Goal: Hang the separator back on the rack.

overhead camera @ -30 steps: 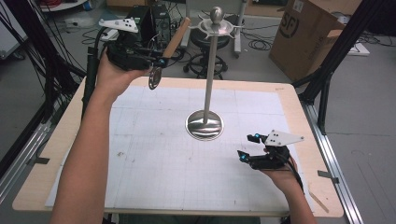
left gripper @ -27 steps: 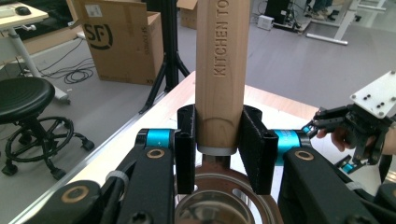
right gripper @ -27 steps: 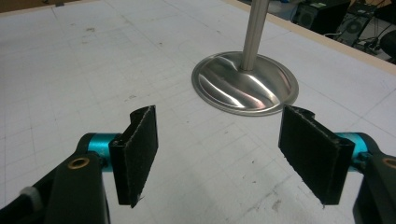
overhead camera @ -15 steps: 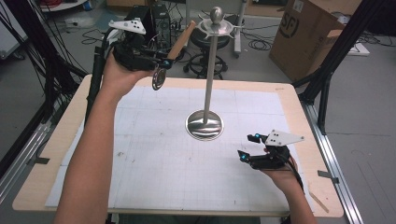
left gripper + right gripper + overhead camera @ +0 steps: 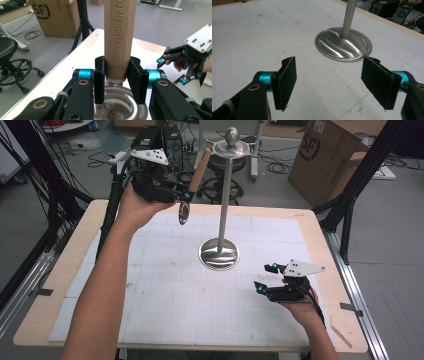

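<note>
My left gripper point(image 5: 186, 196) is held high over the table's far left and is shut on a kitchen tool. The tool has a wooden handle point(image 5: 199, 170) that tilts up toward the top of the stand, and a round metal head point(image 5: 184, 213) hanging below the jaws. In the left gripper view the jaws clamp the handle point(image 5: 120, 37) just above the metal head point(image 5: 120, 111). The steel stand point(image 5: 223, 195) rises from a round base point(image 5: 218, 254) at mid-table, with hooks under its ball top point(image 5: 231, 140). My right gripper point(image 5: 266, 277) sits low at the right, open and holding nothing, its jaws point(image 5: 328, 82) facing the base point(image 5: 344, 45).
A white grid mat point(image 5: 165, 295) covers the wooden table point(image 5: 55, 285). Behind the far edge are a stool point(image 5: 220, 175), cables and computer boxes point(image 5: 155, 137). A cardboard box point(image 5: 330, 155) and black tripod legs point(image 5: 350, 195) stand at the back right.
My left gripper has carried the tool to the right, closer to the stand's pole, and the handle now stands more upright. The right gripper has stayed put.
</note>
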